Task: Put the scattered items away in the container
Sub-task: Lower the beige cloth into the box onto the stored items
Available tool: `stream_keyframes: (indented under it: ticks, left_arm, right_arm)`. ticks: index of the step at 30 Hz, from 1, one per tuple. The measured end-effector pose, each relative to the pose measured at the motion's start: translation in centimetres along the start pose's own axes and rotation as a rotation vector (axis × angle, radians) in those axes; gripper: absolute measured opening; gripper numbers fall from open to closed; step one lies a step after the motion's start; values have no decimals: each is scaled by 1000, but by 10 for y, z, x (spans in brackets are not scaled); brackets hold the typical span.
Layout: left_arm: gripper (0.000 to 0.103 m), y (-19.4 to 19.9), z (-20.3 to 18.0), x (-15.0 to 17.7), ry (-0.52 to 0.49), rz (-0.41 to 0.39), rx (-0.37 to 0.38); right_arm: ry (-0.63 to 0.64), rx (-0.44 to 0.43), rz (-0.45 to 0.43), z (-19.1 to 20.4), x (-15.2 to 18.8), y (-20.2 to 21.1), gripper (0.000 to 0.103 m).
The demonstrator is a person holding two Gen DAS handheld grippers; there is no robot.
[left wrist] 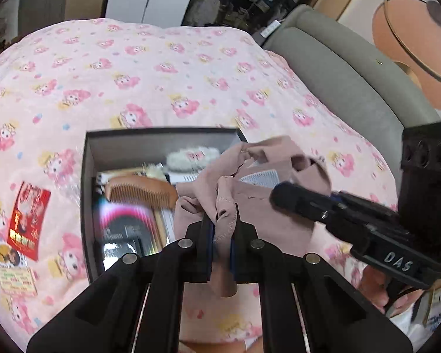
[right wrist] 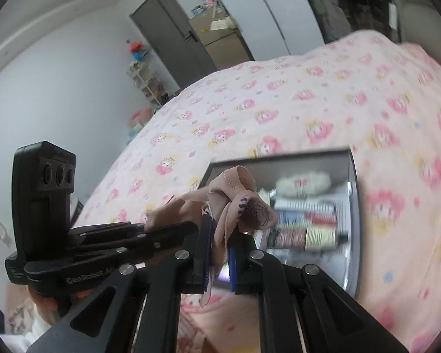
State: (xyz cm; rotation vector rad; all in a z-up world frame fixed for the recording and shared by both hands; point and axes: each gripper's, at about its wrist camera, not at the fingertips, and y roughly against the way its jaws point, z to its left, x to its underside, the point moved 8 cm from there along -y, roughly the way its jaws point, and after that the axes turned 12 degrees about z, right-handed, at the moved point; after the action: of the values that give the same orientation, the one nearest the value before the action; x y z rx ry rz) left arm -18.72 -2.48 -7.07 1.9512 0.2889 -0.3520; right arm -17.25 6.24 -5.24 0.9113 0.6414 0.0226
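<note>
A dusty-pink cloth garment (left wrist: 250, 188) hangs bunched over the near right corner of an open dark box (left wrist: 86, 176) on the bed. My left gripper (left wrist: 222, 232) is shut on one fold of it. My right gripper (right wrist: 219, 244) is shut on another fold (right wrist: 235, 203), and its fingers reach in from the right in the left wrist view (left wrist: 291, 197). Inside the box lie a wooden comb (left wrist: 141, 191), a white fluffy item (left wrist: 191, 157), and booklets and packets (left wrist: 123, 229).
The box (right wrist: 354, 220) sits on a pink cartoon-print bedspread (left wrist: 161, 67). A red packet (left wrist: 29, 217) and printed cards (left wrist: 14, 276) lie on the bed left of the box. A grey headboard (left wrist: 352, 73) borders the bed at right. A grey door (right wrist: 173, 35) stands in the far wall.
</note>
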Motion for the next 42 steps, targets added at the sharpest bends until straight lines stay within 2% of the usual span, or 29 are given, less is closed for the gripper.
stream_keyframes:
  ticks: [3, 6, 11, 17, 20, 22, 24, 27, 29, 31, 33, 37, 39, 42]
  left_arm:
    - [7, -8, 10, -15, 18, -2, -4]
    - [7, -36, 24, -22, 41, 35, -27]
    - [7, -98, 50, -14, 93, 164, -66]
    - [7, -137, 62, -2, 143, 236, -103]
    - [11, -146, 67, 1, 151, 270, -142]
    - [27, -150, 72, 3, 155, 292, -190]
    - [35, -149, 77, 3, 160, 295, -244]
    - [36, -141, 79, 0, 182, 258, -235]
    - [36, -130, 78, -3, 205, 193, -194]
    - [36, -127, 74, -3, 207, 169, -159]
    - [36, -132, 68, -1, 188, 185, -131]
    - [36, -152, 60, 8, 150, 268, -142]
    - [36, -161, 64, 14, 163, 309, -173]
    - [36, -163, 71, 17, 194, 329, -206]
  right_arm:
    - [37, 30, 11, -2, -24, -11, 8]
    - [29, 21, 42, -15, -31, -36, 8]
    - [-40, 26, 144, -53, -11, -81, 8]
    - [-76, 95, 242, -80, 10, -110, 8]
    - [-101, 149, 287, -91, 17, -121, 8]
    - [-110, 185, 311, -95, 21, -125, 10]
    - [-117, 219, 328, -100, 22, -126, 13]
    - [-116, 280, 293, -106, 18, -117, 18]
    - [-112, 306, 227, -106, 11, -104, 27]
    - [-112, 297, 163, -104, 3, -92, 32]
    - [-113, 279, 139, -101, 0, -87, 33]
    - [-112, 284, 223, -104, 9, -105, 33]
    - [-104, 289, 274, -104, 16, -117, 33]
    - [-94, 301, 336, -106, 25, -130, 33]
